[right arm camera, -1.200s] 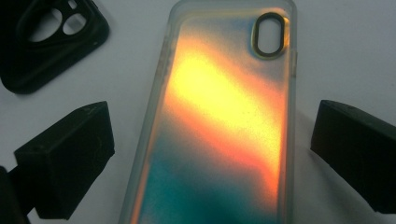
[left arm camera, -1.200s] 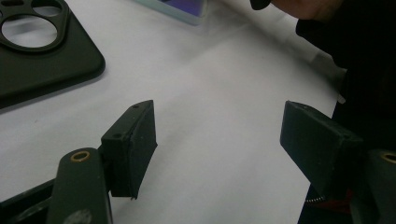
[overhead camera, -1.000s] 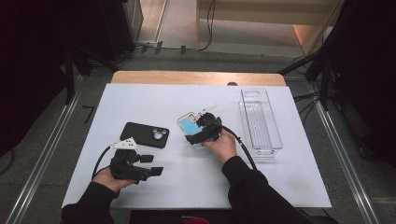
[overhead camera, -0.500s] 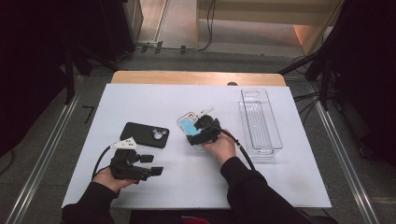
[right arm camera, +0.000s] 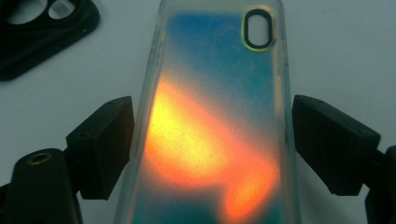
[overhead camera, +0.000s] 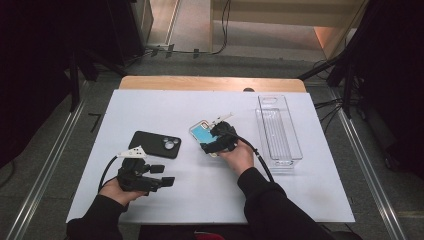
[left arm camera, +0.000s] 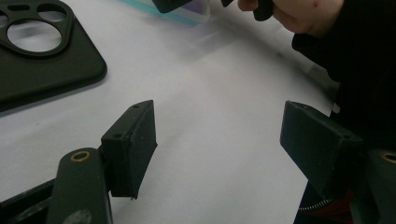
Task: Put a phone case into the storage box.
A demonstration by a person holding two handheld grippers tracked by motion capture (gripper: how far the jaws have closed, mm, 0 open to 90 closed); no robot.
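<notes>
A translucent phone case (right arm camera: 210, 93), blue at the top and glowing orange lower down, lies flat on the white table (overhead camera: 300, 190). My right gripper (right arm camera: 212, 144) straddles its lower half. The jaws have just been closing and the pads (right arm camera: 105, 144) now meet the case's long edges. From above, that gripper (overhead camera: 212, 142) covers the near end of the case (overhead camera: 201, 132). A black phone case (overhead camera: 156, 145) with round camera cut-outs lies to the left. My left gripper (overhead camera: 164, 175) rests near the front left, lying on its side. Its jaws (left arm camera: 219, 140) stand open over bare table.
A clear, long plastic tray (overhead camera: 260, 125) stands at the right of the table. In the left gripper view the black case (left arm camera: 42, 56) is at the upper left and the person's right hand (left arm camera: 303, 16) at the top. A wooden strip (overhead camera: 210, 83) borders the far edge.
The right gripper has settled slightly closer onto the translucent case. The left hand and both cases lie as before.
</notes>
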